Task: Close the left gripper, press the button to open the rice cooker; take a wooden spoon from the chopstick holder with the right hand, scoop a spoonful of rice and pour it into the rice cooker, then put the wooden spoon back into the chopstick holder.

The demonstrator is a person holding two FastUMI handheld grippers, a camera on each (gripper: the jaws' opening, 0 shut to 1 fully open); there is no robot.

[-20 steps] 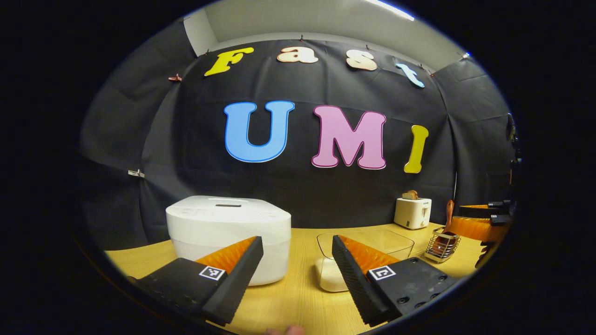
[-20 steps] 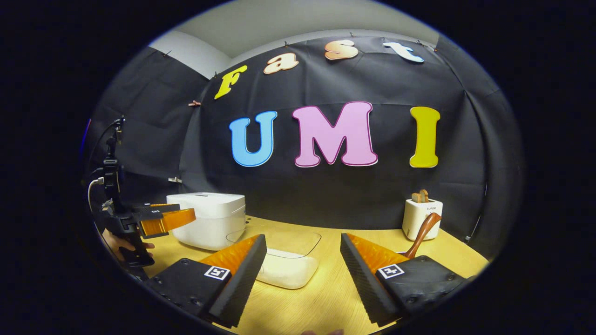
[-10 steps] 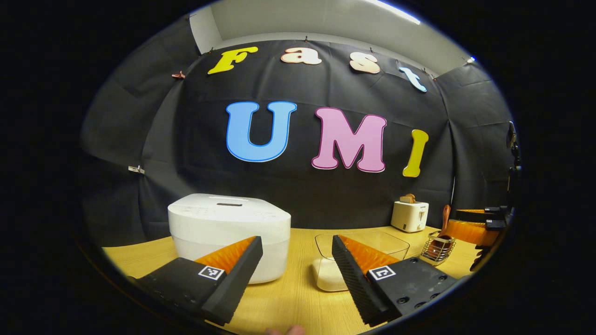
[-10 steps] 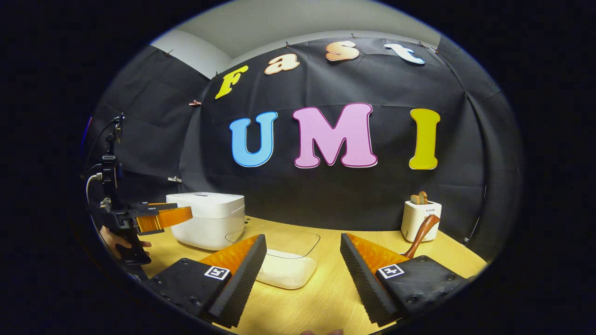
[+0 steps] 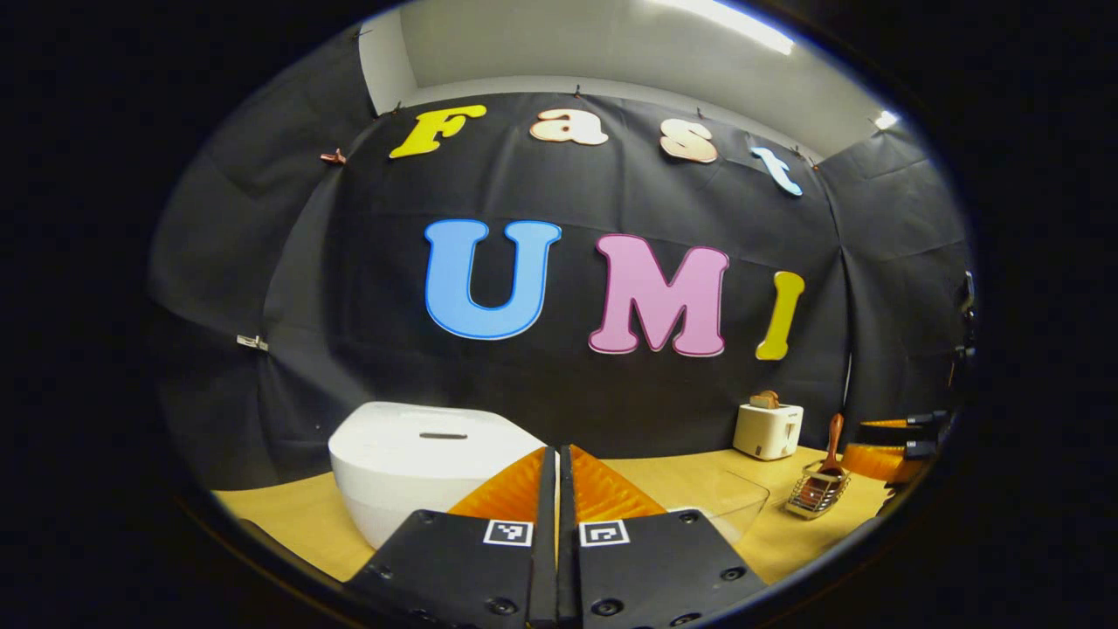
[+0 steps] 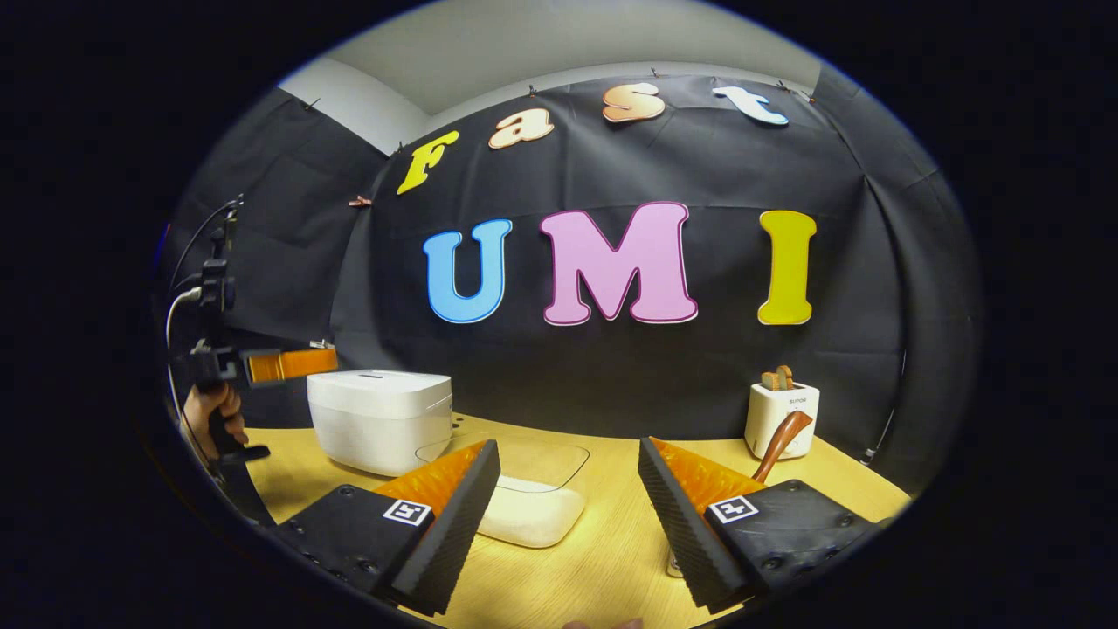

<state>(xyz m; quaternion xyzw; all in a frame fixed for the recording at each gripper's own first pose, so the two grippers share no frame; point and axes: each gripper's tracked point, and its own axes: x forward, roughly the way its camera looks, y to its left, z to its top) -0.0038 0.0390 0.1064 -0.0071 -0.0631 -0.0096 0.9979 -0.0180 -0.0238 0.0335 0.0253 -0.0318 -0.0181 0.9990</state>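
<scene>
The white rice cooker stands closed on the wooden table, left of centre in the left gripper view, with a dark slot on its lid. My left gripper is shut with nothing in it, held above and in front of the cooker. In the right gripper view the left gripper hangs above and to the left of the rice cooker. My right gripper is open over the table. A wooden spoon rises behind its right finger. The spoon stands in a wire chopstick holder.
A clear container of white rice sits mid-table beside the cooker. A white toaster with bread stands at the back right. A person's hand holds the left gripper's handle at far left. Black cloth walls surround the table.
My left gripper has shut its fingers and risen, so the cooker sits lower in its view. The right gripper has barely moved and stays open.
</scene>
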